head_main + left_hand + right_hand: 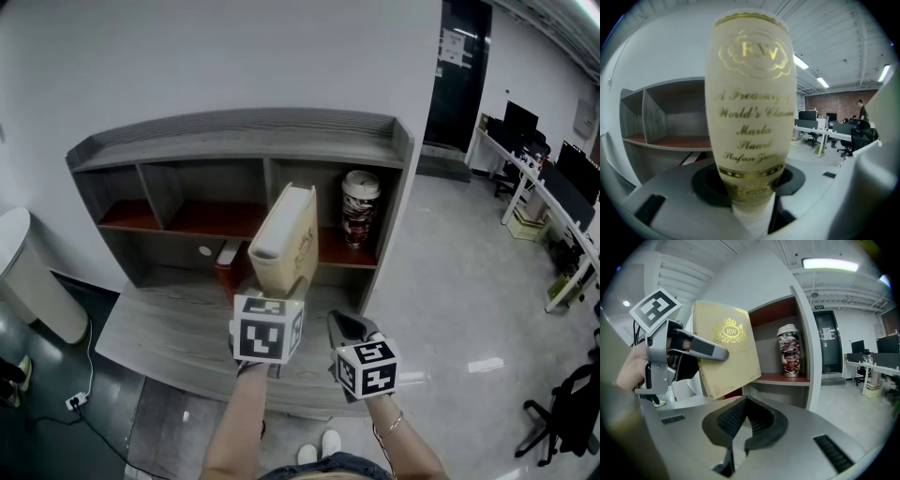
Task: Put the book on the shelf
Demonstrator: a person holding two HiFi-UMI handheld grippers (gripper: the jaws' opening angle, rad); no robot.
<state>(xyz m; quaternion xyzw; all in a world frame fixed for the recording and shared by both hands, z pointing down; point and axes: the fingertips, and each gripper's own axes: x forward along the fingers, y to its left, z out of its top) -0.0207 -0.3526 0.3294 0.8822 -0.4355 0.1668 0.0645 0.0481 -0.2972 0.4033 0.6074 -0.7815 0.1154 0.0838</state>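
Note:
A thick cream book (284,239) with gold lettering (750,108) is held up in front of the grey shelf unit (244,141), spine toward me, before the middle divider and the right compartment. My left gripper (272,298) is shut on its lower end (750,187). In the right gripper view one of its fingers (701,345) lies across the book's cover (736,369). My right gripper (342,328) hangs just right of the left one, shut and holding nothing (746,399). A patterned cup (359,208) stands in the right compartment (790,350).
The shelf unit stands on a grey desk (169,337). A red and white object (225,267) lies under the lower shelf board. A white bin (28,272) sits on the floor at left. Office desks with monitors (553,197) and a black chair (572,412) are at right.

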